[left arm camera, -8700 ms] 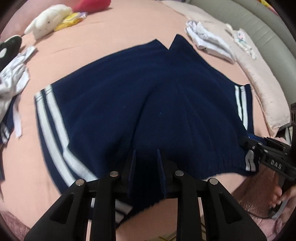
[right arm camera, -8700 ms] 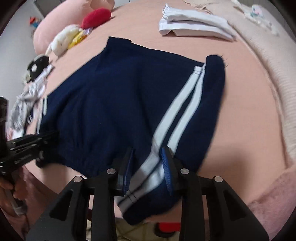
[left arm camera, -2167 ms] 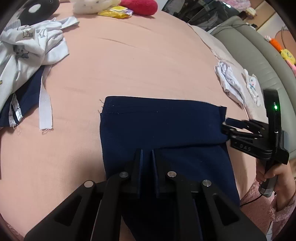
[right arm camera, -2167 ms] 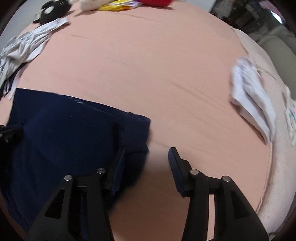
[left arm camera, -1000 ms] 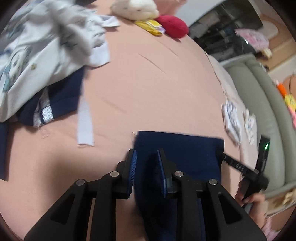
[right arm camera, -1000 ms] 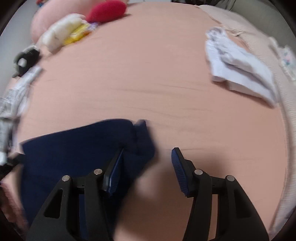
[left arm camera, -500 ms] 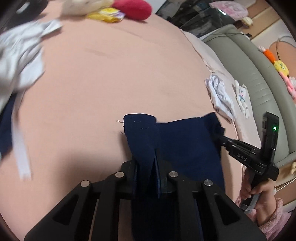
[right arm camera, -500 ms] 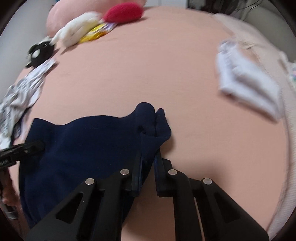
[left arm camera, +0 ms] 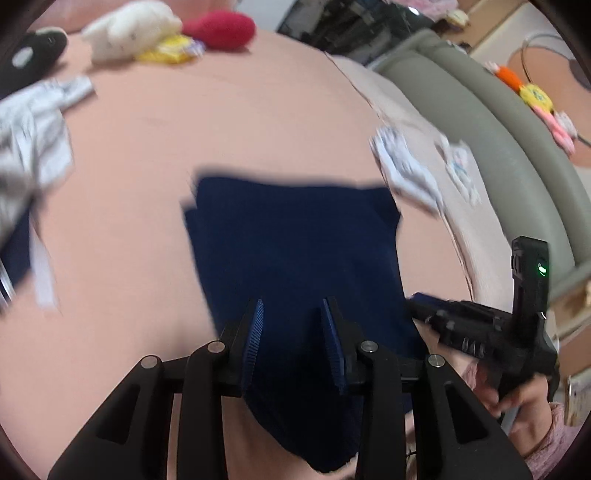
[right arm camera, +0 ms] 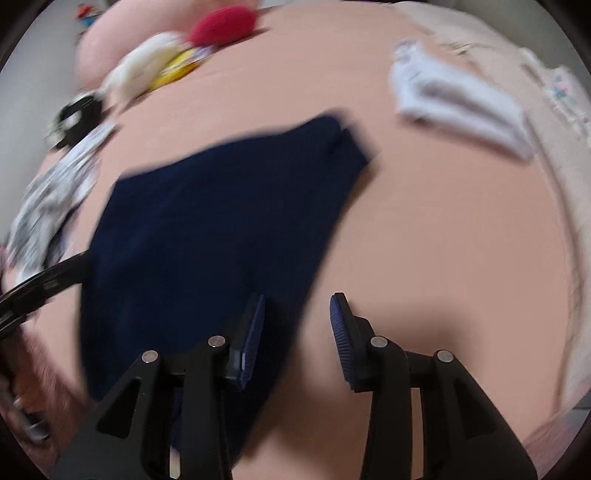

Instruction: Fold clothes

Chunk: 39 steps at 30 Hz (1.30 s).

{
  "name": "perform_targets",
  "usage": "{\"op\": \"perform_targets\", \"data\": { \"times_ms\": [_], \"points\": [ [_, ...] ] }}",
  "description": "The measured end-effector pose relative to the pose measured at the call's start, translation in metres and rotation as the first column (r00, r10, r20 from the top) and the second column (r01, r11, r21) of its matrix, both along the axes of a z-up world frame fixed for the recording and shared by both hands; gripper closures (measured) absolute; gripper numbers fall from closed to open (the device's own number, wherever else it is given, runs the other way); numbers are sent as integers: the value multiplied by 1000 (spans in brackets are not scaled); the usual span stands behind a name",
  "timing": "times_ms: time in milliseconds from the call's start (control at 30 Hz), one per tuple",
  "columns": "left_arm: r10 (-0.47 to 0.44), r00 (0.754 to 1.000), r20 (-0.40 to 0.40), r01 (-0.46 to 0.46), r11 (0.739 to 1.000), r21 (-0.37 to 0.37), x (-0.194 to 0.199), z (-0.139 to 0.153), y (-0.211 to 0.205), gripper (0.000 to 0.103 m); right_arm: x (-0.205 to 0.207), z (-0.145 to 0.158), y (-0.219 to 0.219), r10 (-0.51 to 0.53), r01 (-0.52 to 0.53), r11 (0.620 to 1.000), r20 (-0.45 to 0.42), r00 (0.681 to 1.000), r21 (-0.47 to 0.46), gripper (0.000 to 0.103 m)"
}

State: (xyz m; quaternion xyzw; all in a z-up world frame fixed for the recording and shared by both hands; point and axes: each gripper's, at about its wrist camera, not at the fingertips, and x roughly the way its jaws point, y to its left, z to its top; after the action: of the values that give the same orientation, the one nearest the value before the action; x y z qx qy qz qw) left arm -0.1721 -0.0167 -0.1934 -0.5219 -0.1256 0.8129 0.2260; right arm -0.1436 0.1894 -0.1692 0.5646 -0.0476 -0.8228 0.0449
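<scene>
Both the left gripper [left arm camera: 291, 321] and right gripper [right arm camera: 297, 314] now spread their fingers, having released the folded navy knit garment [left arm camera: 295, 240]; this fold looks finished.

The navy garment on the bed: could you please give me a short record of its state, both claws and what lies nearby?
garment: navy garment, folded into a compact rectangle, flat on the pink bedsheet
left claw: left claw, open, over the garment's near part
right claw: right claw, open, at the garment's right edge
folded pile: white folded clothes, further right
unfolded pile: white patterned clothes, to the left
far end: plush toys
</scene>
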Motion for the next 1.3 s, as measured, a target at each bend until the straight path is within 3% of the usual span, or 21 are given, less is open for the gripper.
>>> {"op": "perform_targets", "data": {
  "times_ms": [67,133,200,300,367,433,500,567,667,733,867,900,933,967,1033,1167,1300],
  "points": [
    [3,1000,23,-1,996,-88,3,-15,7,69,15,-8,-8,14,-14,1000,0,1000,-2,67],
    [17,999,49,-12,995,-99,2,-12,4,70,17,-7,2,-16,16,1000,-17,1000,-10,67],
    [68,997,43,-63,993,-101,11,9,-7,70,23,5,16,-57,56,998,-36,998,-27,66],
    [82,995,49,-84,996,26,35,21,-18,57,43,20,25,-75,65,993,-94,993,-101,58],
    [74,994,86,-81,993,83,46,11,-17,56,47,17,22,-63,46,981,-87,994,-187,48],
    [80,988,129,-86,996,39,54,-9,-11,56,52,6,13,-39,30,984,-52,998,-175,47],
    [87,984,153,-83,996,-33,62,-22,-9,56,60,-6,3,-7,5,994,-16,1000,-106,48],
    [107,980,168,-108,994,-1,66,-16,-16,55,66,-3,4,-16,14,995,-27,999,-99,48],
    [108,970,218,-146,975,168,74,-12,-26,54,75,7,16,-57,48,986,-52,997,-157,46],
    [78,963,257,-142,960,242,77,-22,-22,53,76,6,16,-44,32,980,-59,997,-196,45],
    [61,956,286,-136,959,248,80,-49,-3,53,67,-19,7,-11,13,975,12,1000,-221,43],
    [61,959,276,-130,962,241,80,-48,-2,56,68,-20,2,-5,6,977,3,1000,-214,44],
    [59,963,264,-122,966,230,80,-46,2,66,69,-21,-3,1,-2,979,-6,1000,-206,55],
    [57,966,252,-114,969,219,80,-43,5,67,69,-19,-6,7,-8,978,-8,1000,-210,68],
    [62,969,239,-115,971,211,83,-38,7,73,69,-13,-8,17,-17,971,-3,1000,-237,78],
    [70,963,260,-130,966,222,96,-32,-3,74,82,-12,-7,29,-12,947,50,998,-321,79],
    [70,929,363,-171,952,255,115,-48,-17,76,104,-26,-6,41,10,933,133,990,-360,79]
  ]
}}
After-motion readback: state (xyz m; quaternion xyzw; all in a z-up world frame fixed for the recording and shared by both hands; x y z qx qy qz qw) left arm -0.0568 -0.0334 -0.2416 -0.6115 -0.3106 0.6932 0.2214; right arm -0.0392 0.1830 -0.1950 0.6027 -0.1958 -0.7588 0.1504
